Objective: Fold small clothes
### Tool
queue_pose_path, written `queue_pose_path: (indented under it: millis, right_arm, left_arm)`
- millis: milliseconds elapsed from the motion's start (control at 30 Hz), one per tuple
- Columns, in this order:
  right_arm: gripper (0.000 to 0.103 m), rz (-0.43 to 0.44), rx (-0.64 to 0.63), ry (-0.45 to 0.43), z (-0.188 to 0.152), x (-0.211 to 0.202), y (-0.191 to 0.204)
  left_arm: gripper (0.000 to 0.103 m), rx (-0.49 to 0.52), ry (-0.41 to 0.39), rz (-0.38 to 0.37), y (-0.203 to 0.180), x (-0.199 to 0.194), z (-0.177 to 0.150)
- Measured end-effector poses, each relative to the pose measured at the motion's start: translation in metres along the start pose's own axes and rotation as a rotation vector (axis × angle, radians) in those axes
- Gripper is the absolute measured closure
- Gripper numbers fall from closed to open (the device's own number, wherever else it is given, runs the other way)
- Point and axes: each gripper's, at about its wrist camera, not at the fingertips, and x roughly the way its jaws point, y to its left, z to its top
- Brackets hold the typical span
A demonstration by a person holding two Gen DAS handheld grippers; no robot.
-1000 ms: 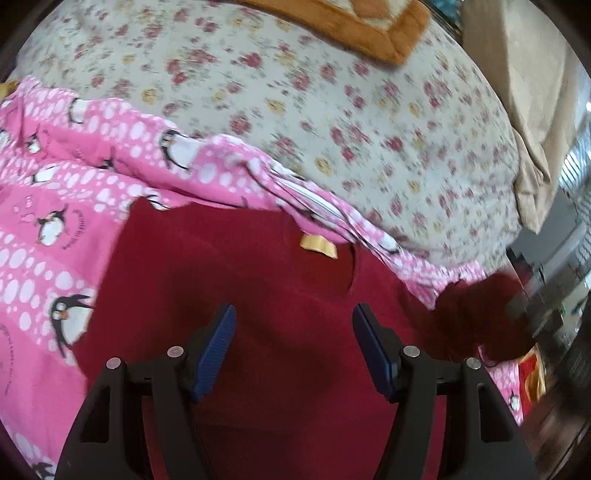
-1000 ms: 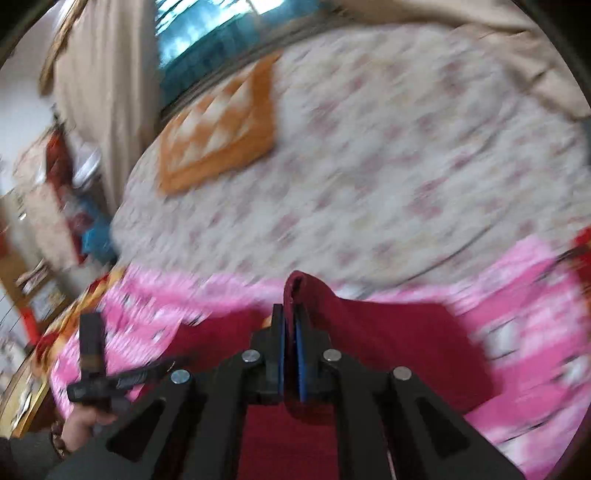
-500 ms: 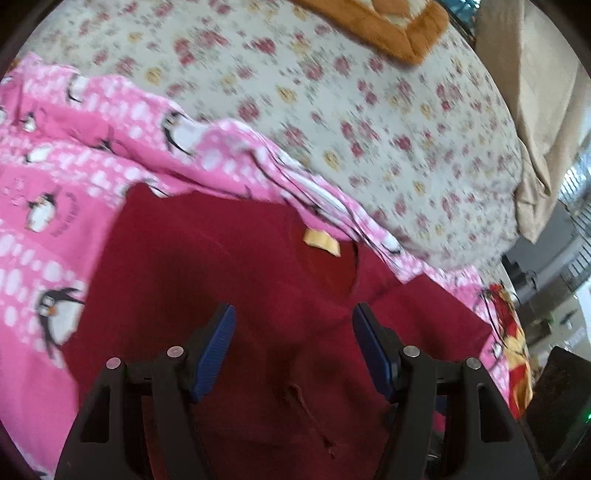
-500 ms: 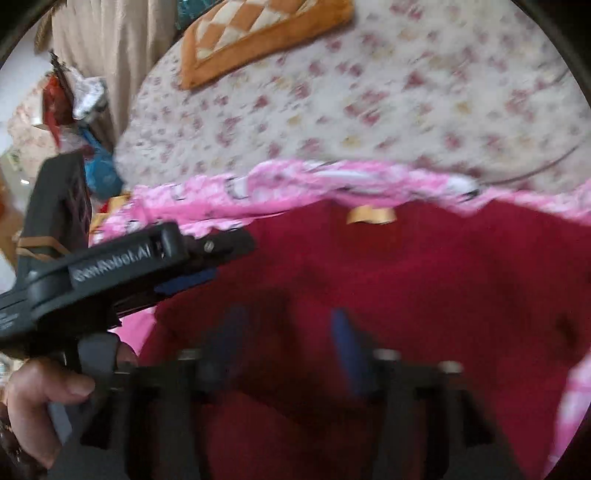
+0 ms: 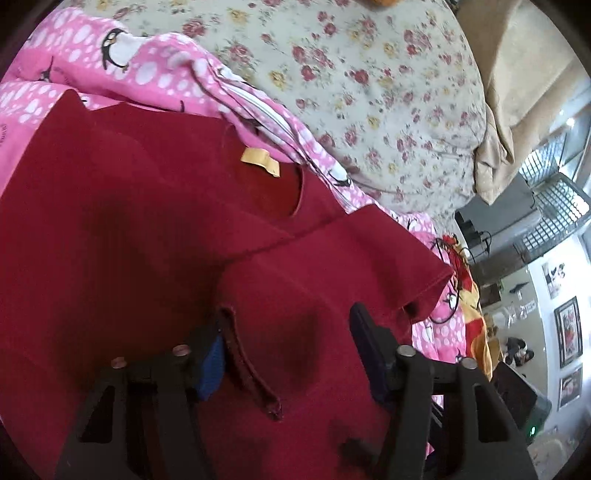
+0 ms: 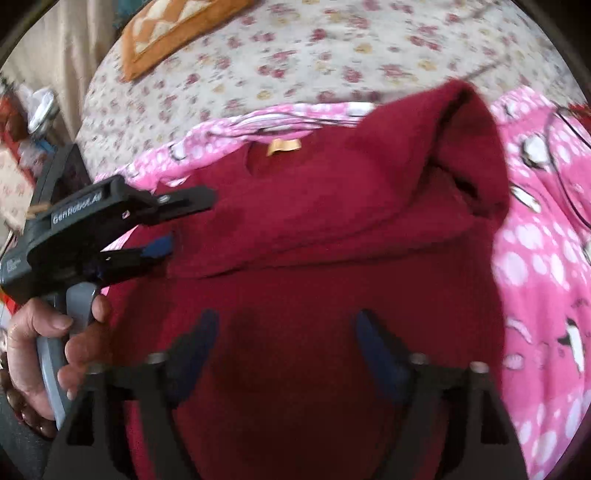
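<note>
A dark red T-shirt [image 5: 155, 236] with a yellow neck label [image 5: 260, 161] lies on a pink penguin-print blanket [image 5: 122, 62]. Its right side is folded over the body, with the sleeve [image 5: 369, 266] on top. My left gripper [image 5: 288, 343] is open just above the folded part, a hem edge lying by its left finger. In the right wrist view the shirt [image 6: 314, 258] fills the middle and a raised fold [image 6: 461, 147] stands at the upper right. My right gripper [image 6: 284, 339] is open and empty over the shirt's lower part. The left gripper [image 6: 162, 225] shows there too, hand-held at the left.
The blanket lies on a floral bedsheet [image 5: 388, 74]. An orange patterned cushion [image 6: 173, 29] sits at the far side of the bed. A beige curtain [image 5: 517, 92] hangs to the right, with furniture and framed pictures [image 5: 565, 332] beyond the bed's edge.
My right gripper opened and let go of the red sleeve, which now lies folded over the shirt. Both grippers moved lower and closer to the shirt.
</note>
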Motion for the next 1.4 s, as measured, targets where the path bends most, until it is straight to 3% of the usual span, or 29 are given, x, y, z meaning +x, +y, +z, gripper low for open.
queue_pose_path:
  millis: [67,167,333,400,467,567,667,767,900,1067,1133,1267,1300,1400]
  right_arm:
    - [0.007,-0.071,-0.085,0.007,-0.004,0.004,0.016]
    - [0.003,-0.117,-0.144,0.016,-0.007,0.006,0.028]
    - [0.003,-0.11,-0.137,0.017,-0.007,0.005,0.026]
    - [0.003,-0.111,-0.138,0.017,-0.008,0.005,0.026]
    - [0.003,-0.111,-0.139,0.016,-0.007,0.007,0.027]
    - [0.003,-0.116,-0.142,0.016,-0.005,0.009,0.028]
    - [0.003,-0.122,-0.148,0.015,-0.005,0.009,0.028]
    - [0.003,-0.126,-0.149,0.014,-0.005,0.011,0.029]
    - [0.002,-0.132,-0.155,0.018,-0.004,0.012,0.031]
    - [0.002,-0.127,-0.151,0.018,-0.005,0.011,0.03]
    - [0.002,-0.128,-0.15,0.018,-0.004,0.011,0.03]
    - [0.001,-0.134,-0.152,0.02,-0.004,0.012,0.032]
    - [0.001,-0.134,-0.152,0.02,-0.004,0.012,0.032]
    - [0.001,-0.138,-0.155,0.021,-0.005,0.012,0.033]
  left_arm:
    - [0.082,-0.016,0.021,-0.027,0.001,0.001,-0.002]
    - [0.086,-0.006,0.044,-0.038,-0.002,0.001,-0.007]
    - [0.087,0.118,0.035,0.067,-0.022,0.004,-0.015]
    - [0.102,0.126,0.022,0.092,-0.022,0.004,-0.015]
    - [0.103,0.118,0.002,0.107,-0.018,0.001,-0.013]
    - [0.103,0.193,-0.069,0.124,-0.029,-0.017,-0.011]
    - [0.103,0.249,-0.205,0.072,-0.038,-0.06,-0.001]
    - [0.103,0.225,-0.313,0.166,-0.015,-0.092,0.015]
    - [0.103,0.061,-0.24,0.232,0.034,-0.084,0.029]
    - [0.103,0.061,-0.213,0.314,0.038,-0.076,0.026]
    - [0.103,0.035,-0.2,0.314,0.044,-0.076,0.025]
    - [0.103,-0.059,-0.197,0.196,0.054,-0.08,0.026]
    - [0.102,-0.067,-0.185,0.192,0.056,-0.078,0.027]
    - [0.099,-0.073,-0.151,0.275,0.06,-0.065,0.028]
